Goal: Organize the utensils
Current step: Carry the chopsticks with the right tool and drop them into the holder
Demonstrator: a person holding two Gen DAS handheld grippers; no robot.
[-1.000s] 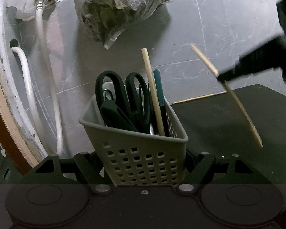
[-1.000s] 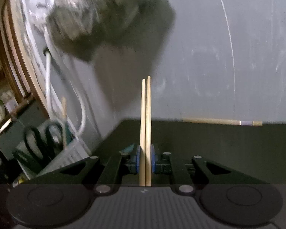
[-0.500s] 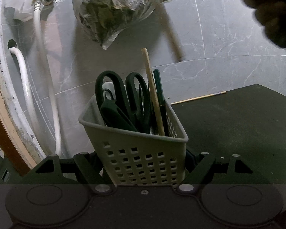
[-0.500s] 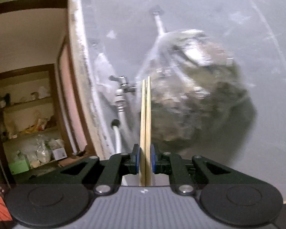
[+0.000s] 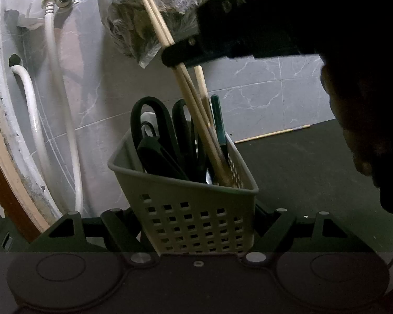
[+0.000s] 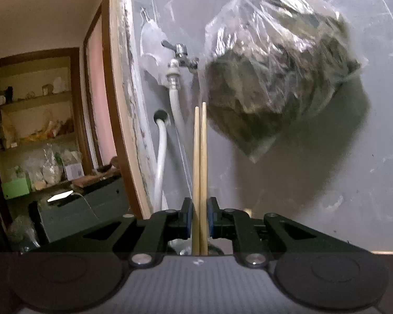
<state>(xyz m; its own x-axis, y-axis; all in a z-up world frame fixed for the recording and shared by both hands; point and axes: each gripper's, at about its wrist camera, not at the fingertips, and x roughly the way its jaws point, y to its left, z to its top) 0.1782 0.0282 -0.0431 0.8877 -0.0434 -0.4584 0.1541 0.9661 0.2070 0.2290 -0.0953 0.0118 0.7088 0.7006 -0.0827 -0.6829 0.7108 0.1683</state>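
My left gripper [image 5: 196,225] clamps the perforated grey plastic basket [image 5: 194,209] w/ black scissors [image 5: 157,130], green handle, wooden stick inside. Right gripper [image 6: 199,219] pinches two smooth wooden chopsticks [image 6: 199,157], lower tips dipping into the basket.

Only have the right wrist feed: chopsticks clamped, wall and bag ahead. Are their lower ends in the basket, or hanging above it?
Observer: In it. The left wrist view shows the chopsticks slanting down from the right gripper, with their lower ends below the rim of the basket, at its right side.
Operator: Is the basket braced?
Observer: Yes, the left gripper has its jaws closed on the basket's two sides.
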